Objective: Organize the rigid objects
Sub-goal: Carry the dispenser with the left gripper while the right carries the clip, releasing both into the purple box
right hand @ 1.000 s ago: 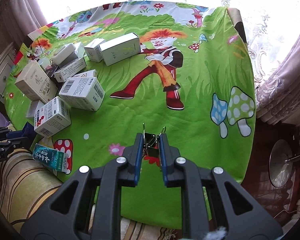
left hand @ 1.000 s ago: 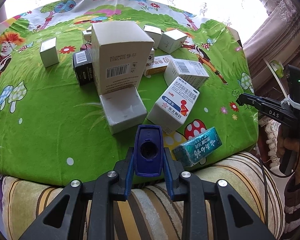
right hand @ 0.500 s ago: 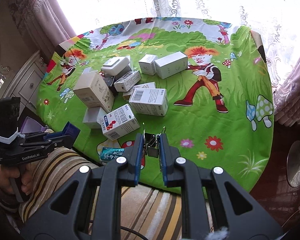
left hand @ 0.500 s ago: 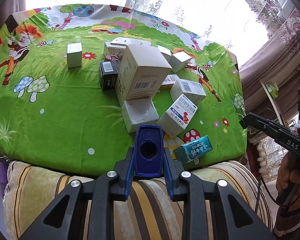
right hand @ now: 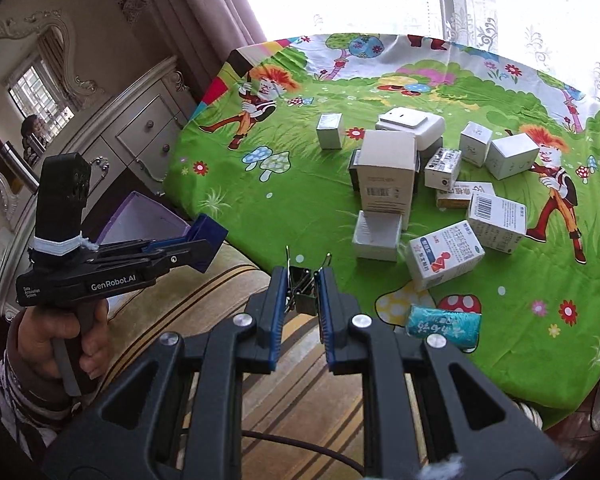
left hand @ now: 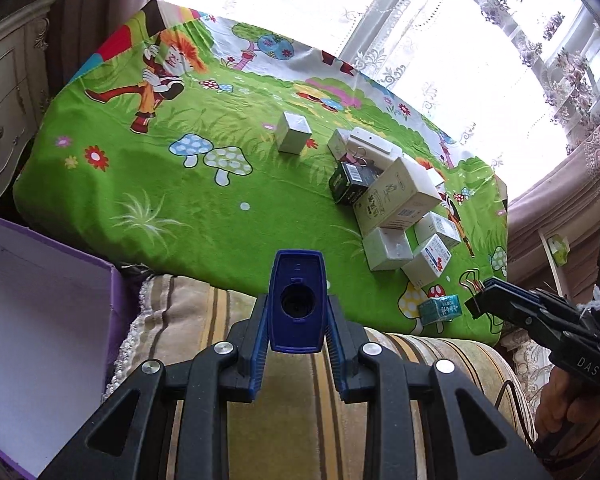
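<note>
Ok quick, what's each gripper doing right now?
Left gripper: shut on a blue plastic piece.
Right gripper: shut on a black binder clip.

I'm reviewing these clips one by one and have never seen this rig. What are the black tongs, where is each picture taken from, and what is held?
There is no robot here. A person holds a handheld two-finger gripper in each hand, and each gripper carries a wide-angle camera looking along its fingers.

In the left wrist view, the left gripper is shut on a blue plastic piece. In the right wrist view, the right gripper is shut on a black binder clip.

Ahead lies a green cartoon cloth strewn with small cartons and a teal packet. A purple box stands open on the left.
</note>
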`<action>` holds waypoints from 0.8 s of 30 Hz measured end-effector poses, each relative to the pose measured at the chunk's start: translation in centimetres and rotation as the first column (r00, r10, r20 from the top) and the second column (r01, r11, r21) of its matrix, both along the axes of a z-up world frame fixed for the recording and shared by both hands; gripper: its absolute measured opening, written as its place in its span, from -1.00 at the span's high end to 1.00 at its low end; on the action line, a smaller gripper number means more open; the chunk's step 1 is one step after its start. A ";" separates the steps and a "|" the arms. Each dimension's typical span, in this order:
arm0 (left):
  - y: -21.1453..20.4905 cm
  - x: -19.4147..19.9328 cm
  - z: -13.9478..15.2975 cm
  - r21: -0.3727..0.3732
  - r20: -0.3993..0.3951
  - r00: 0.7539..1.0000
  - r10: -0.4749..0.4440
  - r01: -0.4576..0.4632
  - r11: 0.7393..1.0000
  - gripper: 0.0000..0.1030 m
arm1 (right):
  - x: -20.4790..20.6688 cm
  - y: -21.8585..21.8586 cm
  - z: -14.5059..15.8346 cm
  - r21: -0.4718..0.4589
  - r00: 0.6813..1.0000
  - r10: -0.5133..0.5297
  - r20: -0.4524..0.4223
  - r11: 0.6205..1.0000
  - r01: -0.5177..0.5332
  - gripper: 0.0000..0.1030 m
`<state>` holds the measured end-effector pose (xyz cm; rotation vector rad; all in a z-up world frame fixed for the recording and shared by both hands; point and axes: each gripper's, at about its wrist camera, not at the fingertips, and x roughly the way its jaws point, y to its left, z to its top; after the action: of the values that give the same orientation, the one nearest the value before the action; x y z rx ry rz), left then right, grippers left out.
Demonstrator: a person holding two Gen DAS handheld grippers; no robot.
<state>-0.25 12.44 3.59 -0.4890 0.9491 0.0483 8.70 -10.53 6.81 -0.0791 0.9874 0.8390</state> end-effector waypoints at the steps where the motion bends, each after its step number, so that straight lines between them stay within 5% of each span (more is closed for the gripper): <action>1: 1.1 -0.7 -0.1 -0.003 0.000 1.000 0.026 -0.026 1.000 0.46 | -0.4 1.1 0.2 0.004 1.000 0.025 -0.001 1.000 -0.024 0.62; 13: 13.2 -7.5 -1.0 -0.004 -0.009 0.952 0.307 -0.307 0.952 0.46 | -5.5 15.3 0.5 -0.014 0.957 0.290 -0.012 0.957 -0.290 0.61; 24: 17.4 -10.5 -2.6 -0.040 -0.033 0.914 0.405 -0.406 0.913 0.46 | -9.7 26.1 -2.1 -0.074 0.885 0.462 -0.058 0.882 -0.465 0.61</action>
<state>-10.76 29.81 1.02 -0.7252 0.8599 0.4105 -0.95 15.53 4.67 -0.3884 1.0585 1.2404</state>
